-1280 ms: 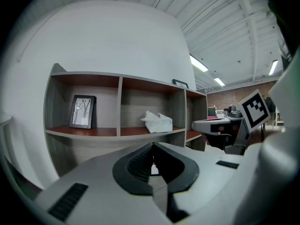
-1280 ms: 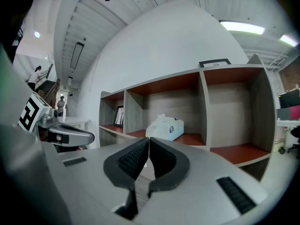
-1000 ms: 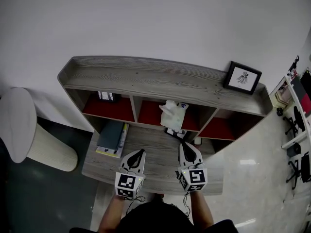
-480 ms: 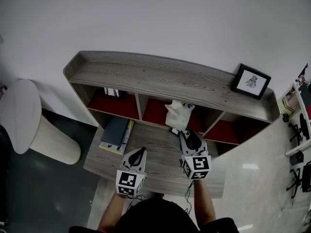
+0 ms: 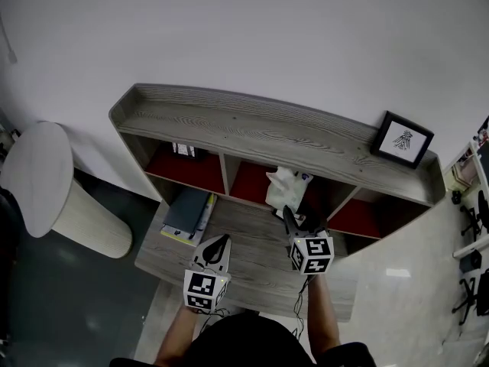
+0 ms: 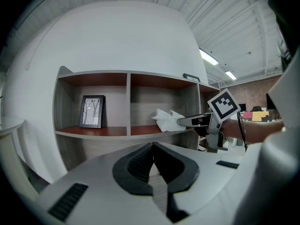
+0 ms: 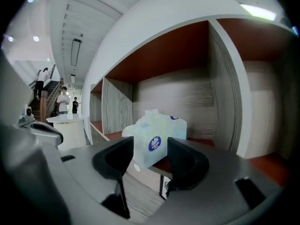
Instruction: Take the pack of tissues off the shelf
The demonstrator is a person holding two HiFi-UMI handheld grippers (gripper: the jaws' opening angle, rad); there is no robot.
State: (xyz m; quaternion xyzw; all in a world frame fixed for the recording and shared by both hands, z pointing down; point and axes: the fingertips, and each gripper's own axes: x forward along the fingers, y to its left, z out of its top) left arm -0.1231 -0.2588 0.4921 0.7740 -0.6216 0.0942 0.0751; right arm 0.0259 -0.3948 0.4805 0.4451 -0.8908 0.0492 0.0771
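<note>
The pack of tissues is pale, with white tissue sticking out of its top, and stands at the front of the shelf's middle compartment. My right gripper reaches level toward it. Its jaws have just been opening and stand open. In the right gripper view the pack shows through the gap of the right gripper, and the pads do not press on it. My left gripper hovers shut over the desk, nearer to me. The left gripper view shows the left gripper closed on nothing, with the pack ahead.
A framed picture stands on the shelf top at the right. A small frame sits in the left compartment. Books lie on the desk at the left. A round white table stands left of the desk.
My right gripper has moved forward across the desk up to the shelf's middle compartment and the pack. The left gripper has stayed where it was.
</note>
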